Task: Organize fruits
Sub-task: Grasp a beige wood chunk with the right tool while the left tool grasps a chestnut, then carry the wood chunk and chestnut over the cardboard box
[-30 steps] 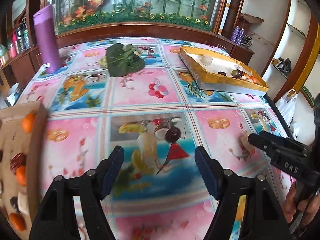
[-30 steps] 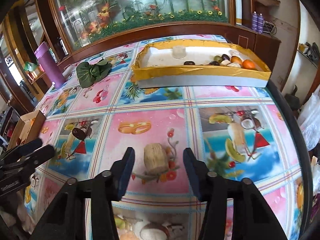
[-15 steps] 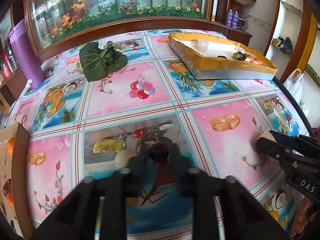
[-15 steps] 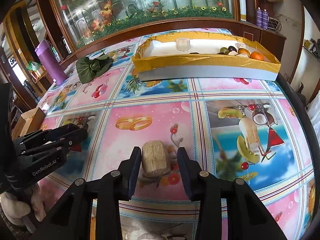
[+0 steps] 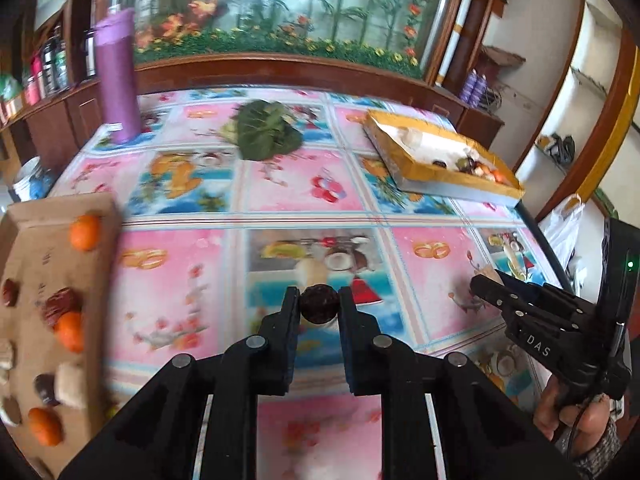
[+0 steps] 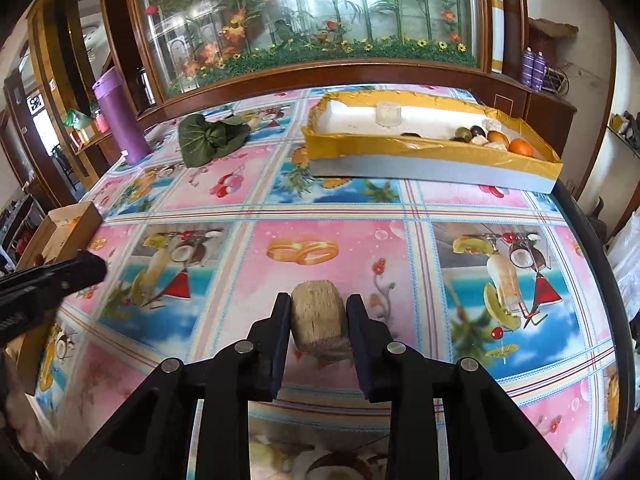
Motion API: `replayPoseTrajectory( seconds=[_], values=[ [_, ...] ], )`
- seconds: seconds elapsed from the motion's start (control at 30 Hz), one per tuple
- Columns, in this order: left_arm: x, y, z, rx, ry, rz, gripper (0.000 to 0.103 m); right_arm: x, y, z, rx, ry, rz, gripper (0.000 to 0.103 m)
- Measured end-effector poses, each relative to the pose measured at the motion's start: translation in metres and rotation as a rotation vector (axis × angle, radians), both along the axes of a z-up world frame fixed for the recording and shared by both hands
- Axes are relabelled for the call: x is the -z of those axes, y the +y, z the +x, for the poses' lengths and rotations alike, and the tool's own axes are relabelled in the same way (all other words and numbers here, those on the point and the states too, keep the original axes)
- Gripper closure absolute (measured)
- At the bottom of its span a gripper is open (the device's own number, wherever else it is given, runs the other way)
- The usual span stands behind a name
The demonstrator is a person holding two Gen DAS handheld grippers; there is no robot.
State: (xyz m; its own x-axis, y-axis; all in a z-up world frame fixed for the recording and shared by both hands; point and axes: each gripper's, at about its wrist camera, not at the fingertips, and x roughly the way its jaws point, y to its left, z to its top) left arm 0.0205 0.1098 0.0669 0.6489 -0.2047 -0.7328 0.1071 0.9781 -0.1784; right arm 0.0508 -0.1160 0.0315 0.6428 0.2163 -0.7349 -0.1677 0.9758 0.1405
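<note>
Left tool [image 5: 319,309] clamping a small dark round fruit [image 5: 319,309] across its middle, above the worktop [image 5: 304,188] near its front edge. Right tool [image 6: 318,318] gripping a tan barrel-shaped piece [image 6: 318,322] by its flanks, near the front edge. Likely both light; dark fruit probably soft, rolling easily. Holding gently across the widest part, avoiding squeezing.

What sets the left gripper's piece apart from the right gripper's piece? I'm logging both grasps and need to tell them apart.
The dark round fruit in the left gripper is dark brown, almost black; the tan block in the right gripper is pale beige. The dark round fruit is ball-shaped, the tan block squarish with rounded edges. The tan block also forces its fingers wider apart. Both are clamped between black fingers above the patterned tablecloth.
</note>
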Motion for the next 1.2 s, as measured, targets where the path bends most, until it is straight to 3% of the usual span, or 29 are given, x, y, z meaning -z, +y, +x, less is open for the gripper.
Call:
replayPoseTrajectory(
  seconds=[0.23, 0.5, 0.73, 0.87, 1.2],
  values=[
    [-0.017, 0.096, -0.036, -0.162, -0.024, 0.080, 0.085, -0.044, 0.060, -0.032, -0.142, -0.054, 0.046, 0.073],
    [0.002, 0.195, -0.061, -0.384, 0.060, 0.149, 0.085, -0.057, 0.179, -0.055, -0.376, -0.024, 0.111, 0.072],
    [0.019, 0.226, -0.070, -0.417, 0.087, 0.135, 0.085, -0.035, 0.271, -0.055, -0.482, 0.053, 0.131, 0.072],
    [0.018, 0.233, -0.070, -0.438, 0.075, 0.144, 0.085, -0.030, 0.293, -0.051, -0.492, 0.061, 0.132, 0.072],
    [0.020, 0.252, -0.074, -0.460, 0.043, 0.062, 0.081, -0.023, 0.344, -0.032, -0.542, 0.088, 0.109, 0.072]
  ],
)
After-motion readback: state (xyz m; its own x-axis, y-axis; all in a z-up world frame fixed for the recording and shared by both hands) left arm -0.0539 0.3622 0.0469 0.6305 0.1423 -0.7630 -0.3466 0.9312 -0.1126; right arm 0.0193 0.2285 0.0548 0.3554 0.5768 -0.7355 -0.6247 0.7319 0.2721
